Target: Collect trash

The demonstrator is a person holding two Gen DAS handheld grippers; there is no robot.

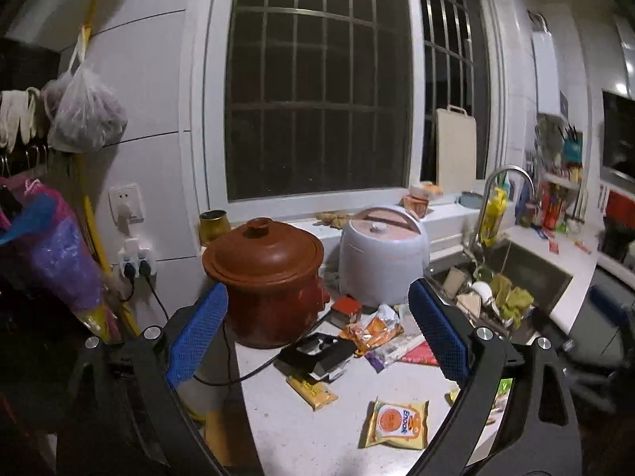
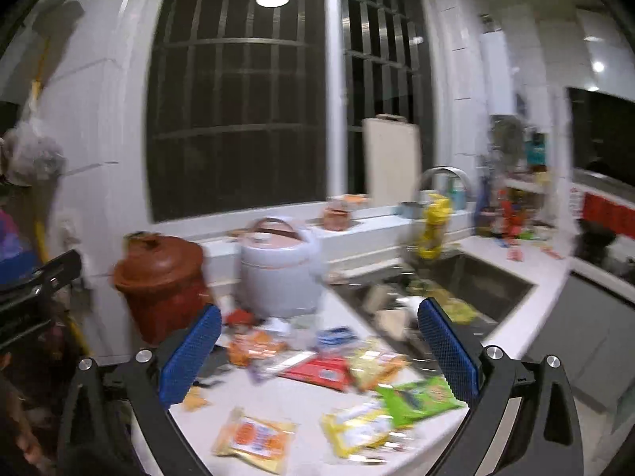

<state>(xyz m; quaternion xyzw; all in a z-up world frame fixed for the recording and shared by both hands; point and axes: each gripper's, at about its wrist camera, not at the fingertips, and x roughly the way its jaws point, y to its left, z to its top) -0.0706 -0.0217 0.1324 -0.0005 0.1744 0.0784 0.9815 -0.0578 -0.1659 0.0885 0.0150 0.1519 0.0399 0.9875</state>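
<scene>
Two wrist cams, facing window wall, tilted slightly down.
Left view nearer clay pot (image 1: pixel 264 277); right view more twd sink (image 2: pixel 476 289); both share countertop (image 1: pixel 337 432) w/ wrappers.

left gripper (image 1: pixel 317 329): black angular frame, two arms forking outward
left pads (image 1: pixel 196 333): bright blue, dimpled texture, long rectangular
left screws (image 1: pixel 152 332): round silver heads, paired on each arm
right gripper (image 2: pixel 317 347): same black frame, blue dimpled pads, silver screws

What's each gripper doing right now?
Left gripper: open, holding nothing.
Right gripper: open, holding nothing.
</scene>
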